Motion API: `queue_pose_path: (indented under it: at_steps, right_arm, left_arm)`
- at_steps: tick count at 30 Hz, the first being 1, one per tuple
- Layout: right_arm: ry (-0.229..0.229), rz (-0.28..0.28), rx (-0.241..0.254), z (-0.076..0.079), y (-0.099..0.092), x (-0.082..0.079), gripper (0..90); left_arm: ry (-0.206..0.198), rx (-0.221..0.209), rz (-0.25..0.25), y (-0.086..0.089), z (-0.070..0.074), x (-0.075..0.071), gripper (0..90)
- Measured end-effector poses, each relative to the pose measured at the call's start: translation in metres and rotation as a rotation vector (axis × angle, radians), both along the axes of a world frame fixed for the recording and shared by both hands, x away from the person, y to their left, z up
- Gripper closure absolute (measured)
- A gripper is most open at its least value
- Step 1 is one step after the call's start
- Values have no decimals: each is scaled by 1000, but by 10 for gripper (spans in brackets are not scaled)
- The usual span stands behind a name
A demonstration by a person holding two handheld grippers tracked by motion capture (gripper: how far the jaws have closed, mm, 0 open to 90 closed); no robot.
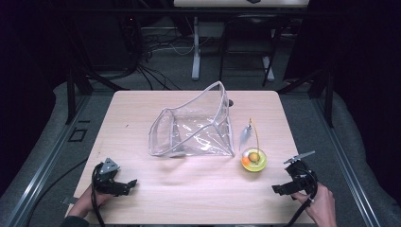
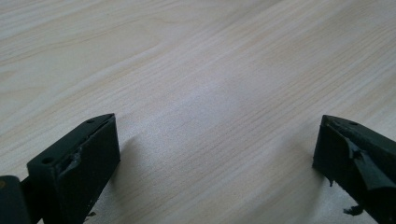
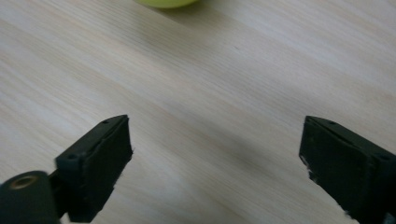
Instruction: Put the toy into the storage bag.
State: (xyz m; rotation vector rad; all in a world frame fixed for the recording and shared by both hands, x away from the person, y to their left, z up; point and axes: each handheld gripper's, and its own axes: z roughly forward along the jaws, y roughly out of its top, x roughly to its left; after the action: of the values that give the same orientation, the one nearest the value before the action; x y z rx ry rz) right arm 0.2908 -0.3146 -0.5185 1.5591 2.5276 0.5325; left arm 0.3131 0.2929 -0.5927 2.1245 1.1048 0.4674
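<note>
pouch [image 1: 194, 125] mid-table [image 1: 142, 198], bowl [image 1: 254, 160] right of it

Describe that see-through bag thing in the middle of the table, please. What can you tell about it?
The clear plastic bag looks like soft, shiny vinyl with pale piped edges. It rests on the wooden table, mouth gaping toward the left and one corner propped up at the back. It seems empty. Neither gripper touches it; a small yellow-green toy sits apart at its right.

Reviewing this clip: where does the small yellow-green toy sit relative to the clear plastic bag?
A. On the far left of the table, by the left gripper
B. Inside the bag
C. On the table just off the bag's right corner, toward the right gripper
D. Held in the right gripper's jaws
C: in the high view the yellow-green toy rests on the bare table beside the clear bag, nearer the right gripper, whose jaws stand apart with nothing between them.
</note>
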Motion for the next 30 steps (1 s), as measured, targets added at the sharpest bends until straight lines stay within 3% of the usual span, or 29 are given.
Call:
queue_pose_path:
  at_steps: [2, 6, 7, 8, 11, 22, 30]
  right_arm:
    - [7, 12, 29, 2, 8, 2, 133]
    - [-8, 60, 5, 12, 25, 7, 136]
    - [-12, 80, -48, 18, 29, 9, 141]
    - [-20, 74, -15, 18, 33, 10, 142]
    - [-34, 88, -8, 26, 45, 17, 159]
    - [-36, 124, -56, 49, 62, 40, 176]
    - [-40, 138, -38, 62, 68, 53, 342]
  left_arm:
    - [1, -2, 4, 0, 0, 0, 3]
    - [2, -1, 3, 0, 0, 0, 3]
    - [1, 0, 3, 0, 0, 0, 3]
    - [1, -1, 4, 0, 0, 0, 3]
    - [1, 1, 3, 0, 0, 0, 3]
    - [2, -1, 5, 0, 0, -1, 3]
    - [1, 2, 2, 0, 0, 0, 3]
